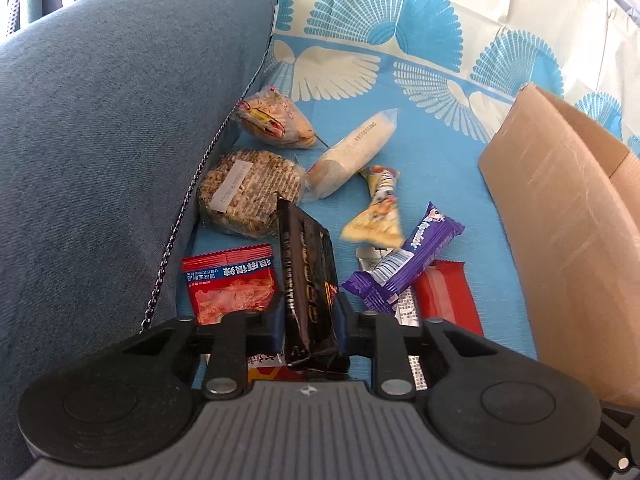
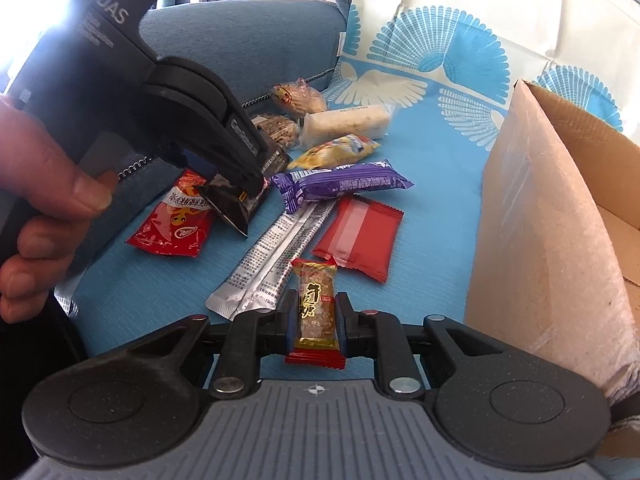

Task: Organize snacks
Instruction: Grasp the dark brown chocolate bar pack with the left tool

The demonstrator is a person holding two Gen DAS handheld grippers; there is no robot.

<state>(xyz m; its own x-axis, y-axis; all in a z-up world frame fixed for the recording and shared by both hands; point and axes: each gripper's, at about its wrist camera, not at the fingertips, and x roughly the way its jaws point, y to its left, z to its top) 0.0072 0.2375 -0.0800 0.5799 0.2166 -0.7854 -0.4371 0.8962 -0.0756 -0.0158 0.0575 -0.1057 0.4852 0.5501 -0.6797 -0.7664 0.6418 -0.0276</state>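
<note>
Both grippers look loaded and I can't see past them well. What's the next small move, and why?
Probably lift the right gripper and carry its nougat candy over to the cardboard box. Its jaws are shut on the candy, and the box stands open just to its right. The left gripper already grips the black packet.

Bright daylight throughout; white glare at upper left of the right view. Fisheye bends the edges, corners black, wrappers slightly soft.

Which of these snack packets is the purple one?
The long purple bar, lying across the silver sachets in the middle of the blue cushion. The packets beside it are red, black or clear.
</note>
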